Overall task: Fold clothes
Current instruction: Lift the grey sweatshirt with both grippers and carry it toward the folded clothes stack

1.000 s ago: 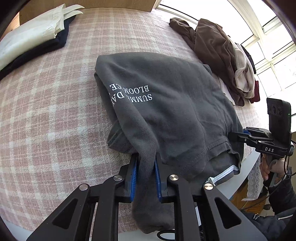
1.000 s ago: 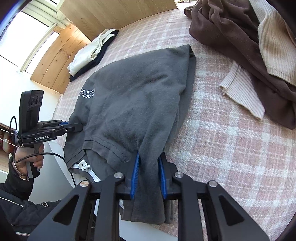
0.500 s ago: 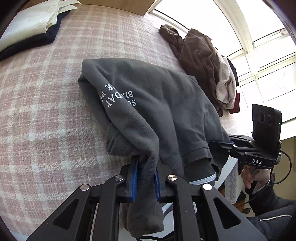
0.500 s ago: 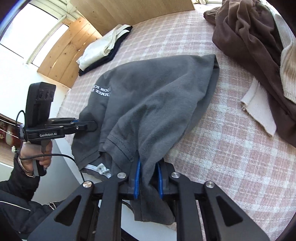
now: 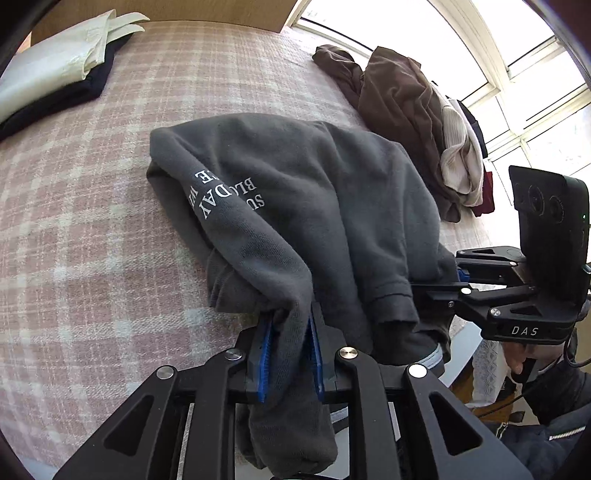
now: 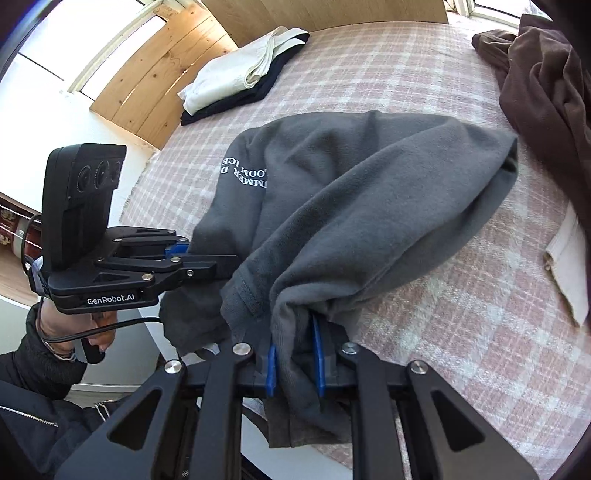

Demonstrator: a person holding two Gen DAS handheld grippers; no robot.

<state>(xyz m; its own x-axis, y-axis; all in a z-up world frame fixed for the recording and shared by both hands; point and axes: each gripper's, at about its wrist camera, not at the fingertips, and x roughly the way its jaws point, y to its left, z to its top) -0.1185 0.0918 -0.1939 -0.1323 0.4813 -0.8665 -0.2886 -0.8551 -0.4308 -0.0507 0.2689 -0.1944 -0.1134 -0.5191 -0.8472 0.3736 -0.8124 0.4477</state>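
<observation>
Sweatshirt [image 5: 332, 206] (white lettering, partly readable "SUMMER") clamped by left gripper [image 5: 290, 354] and right gripper [image 6: 295, 358]; housings marked "GenRobot.AI", "DAS".

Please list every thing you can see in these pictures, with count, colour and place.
sweatshirt: 1, dark grey with white lettering, middle of the bed, near edge lifted by both grippers
folded stack: 1, white piece on a dark navy piece, far corner of the bed
clothes pile: 1, brown, cream and a little dark red, window side of the bed
bedspread: 1, pink and white check, under everything
headboard: 1, light wood, far end of the bed
left gripper: 1, black with blue pads, shut on the sweatshirt
right gripper: 1, black with blue pads, shut on the sweatshirt
hands: 2, dark sleeves, on the gripper handles
</observation>
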